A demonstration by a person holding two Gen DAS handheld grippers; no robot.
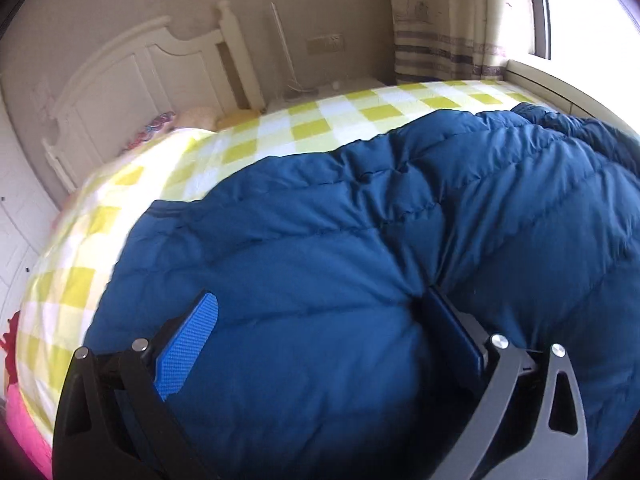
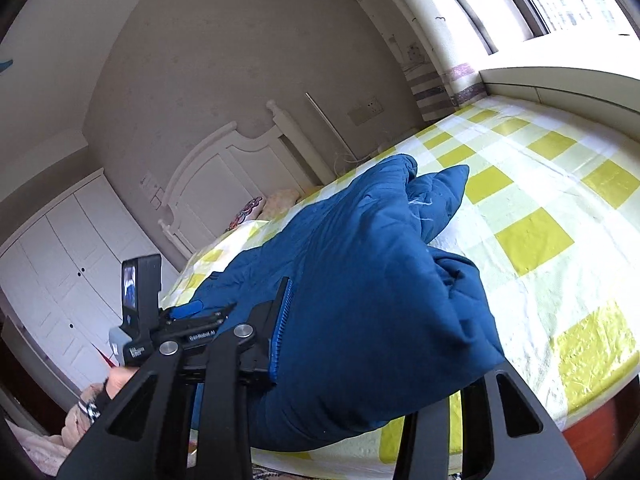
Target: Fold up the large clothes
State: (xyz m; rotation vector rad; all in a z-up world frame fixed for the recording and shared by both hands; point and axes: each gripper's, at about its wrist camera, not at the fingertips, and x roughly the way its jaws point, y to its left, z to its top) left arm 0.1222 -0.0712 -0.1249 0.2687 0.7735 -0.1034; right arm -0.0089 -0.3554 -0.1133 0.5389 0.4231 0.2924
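A puffy dark-blue down jacket (image 1: 360,220) lies on a bed with a yellow-and-white checked sheet (image 1: 240,140). In the left wrist view my left gripper (image 1: 320,298) stands wide over the jacket's near bulge. Its blue left pad (image 1: 192,344) is bare, and its right finger is dug into a crease. In the right wrist view my right gripper (image 2: 372,292) is shut on a thick bunched fold of the jacket (image 2: 360,240). That fold is raised off the sheet (image 2: 540,208). The blue-edged left finger (image 2: 280,320) presses against it, and the right finger is hidden behind the cloth. The left gripper (image 2: 192,312) shows lower left on the jacket.
A white headboard (image 1: 120,92) and pillows (image 1: 196,116) are at the bed's far end. A white wardrobe (image 2: 60,260) stands left. Curtain (image 1: 440,20) and window ledge (image 2: 560,80) border the far side. A person's hand (image 2: 116,380) holds the left tool. Pink cloth (image 1: 24,420) lies at the left edge.
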